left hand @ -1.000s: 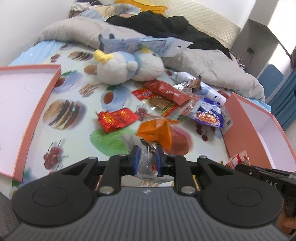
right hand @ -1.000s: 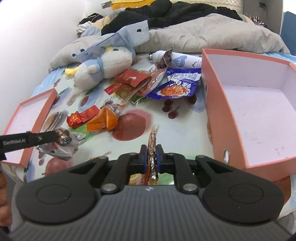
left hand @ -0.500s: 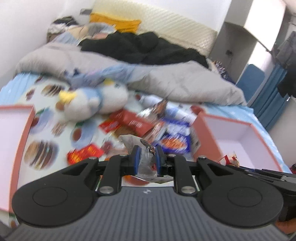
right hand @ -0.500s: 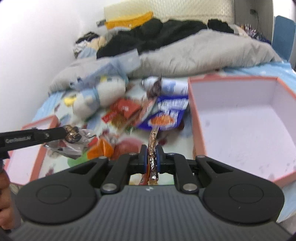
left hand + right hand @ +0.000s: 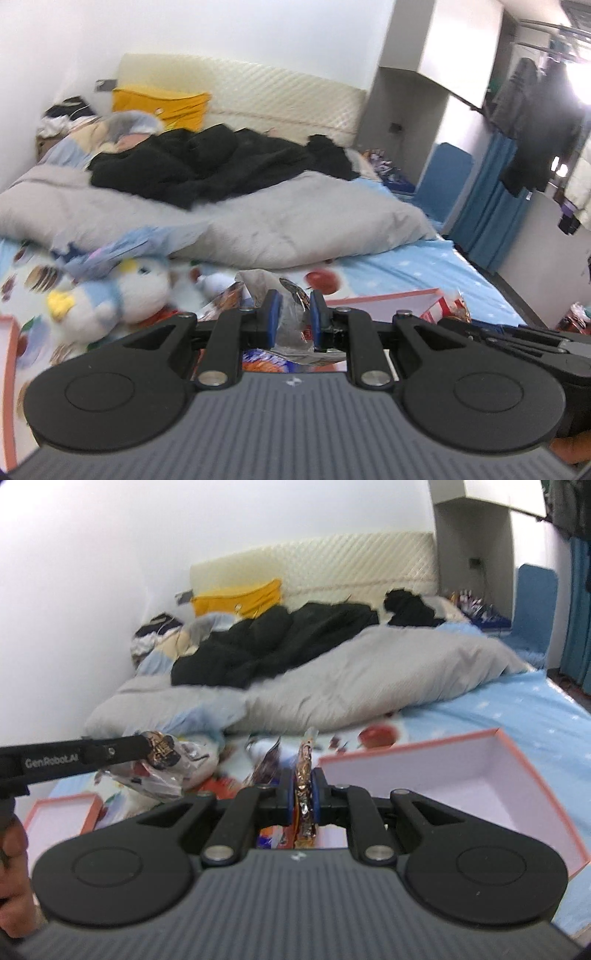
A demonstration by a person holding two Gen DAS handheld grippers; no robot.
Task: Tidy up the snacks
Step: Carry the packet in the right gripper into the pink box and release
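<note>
Both grippers have lifted off the cluttered bed. The left gripper (image 5: 292, 314) pinches a crinkled clear snack bag (image 5: 290, 325); the right gripper (image 5: 303, 794) is clamped tight on a thin foil snack strip (image 5: 304, 771). Each snack now hangs in the air, likely bound for the open pink box (image 5: 443, 775) at near right. Below, at left, a plush penguin (image 5: 110, 295) lies among loose packets; a smaller pink box lid (image 5: 62, 812) sits near left. Nothing blocks the box.

The plush toy (image 5: 110, 299) at nine o'clock is motion-blurred; loose snack packets (image 5: 266, 356) at six o'clock sit mostly hidden behind the left gripper (image 5: 293, 314). The pink box (image 5: 461, 786) runs under the right gripper (image 5: 304, 794), near corner hidden
</note>
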